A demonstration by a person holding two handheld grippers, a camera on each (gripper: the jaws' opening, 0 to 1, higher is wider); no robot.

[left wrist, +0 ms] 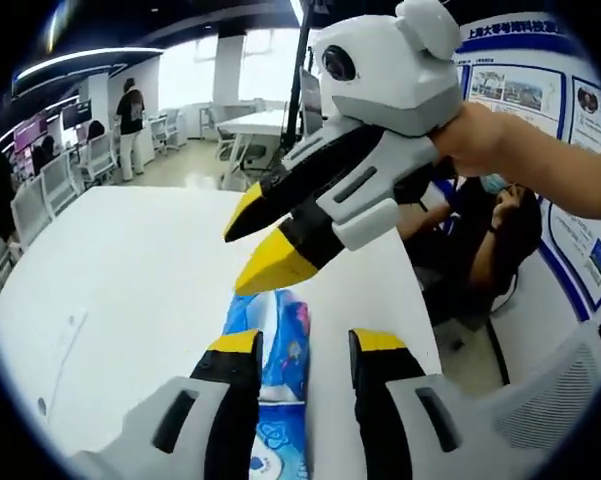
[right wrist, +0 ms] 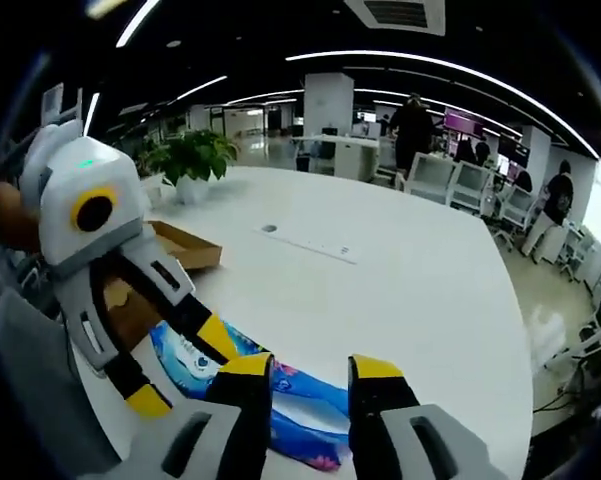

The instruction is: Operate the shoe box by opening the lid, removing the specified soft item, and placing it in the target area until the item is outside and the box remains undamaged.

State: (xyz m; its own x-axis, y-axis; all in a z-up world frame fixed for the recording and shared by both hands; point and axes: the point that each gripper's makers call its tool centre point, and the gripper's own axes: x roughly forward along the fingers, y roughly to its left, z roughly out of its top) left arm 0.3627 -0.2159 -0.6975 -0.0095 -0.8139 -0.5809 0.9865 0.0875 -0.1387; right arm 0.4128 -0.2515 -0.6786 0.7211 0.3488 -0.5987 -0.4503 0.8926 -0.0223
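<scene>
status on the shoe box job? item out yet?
Done: the soft blue patterned item lies out on the white table, beside the open cardboard box. In hand: the left gripper has its jaws either side of the item; whether they grip it can't be told. The right gripper hovers above. Left: letting go and pulling back. No box damage visible.

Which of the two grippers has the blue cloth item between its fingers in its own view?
The left gripper: the blue patterned cloth lies between its yellow-tipped fingers. The right gripper hangs above the white table, its fingers nearly together with nothing between them.
</scene>
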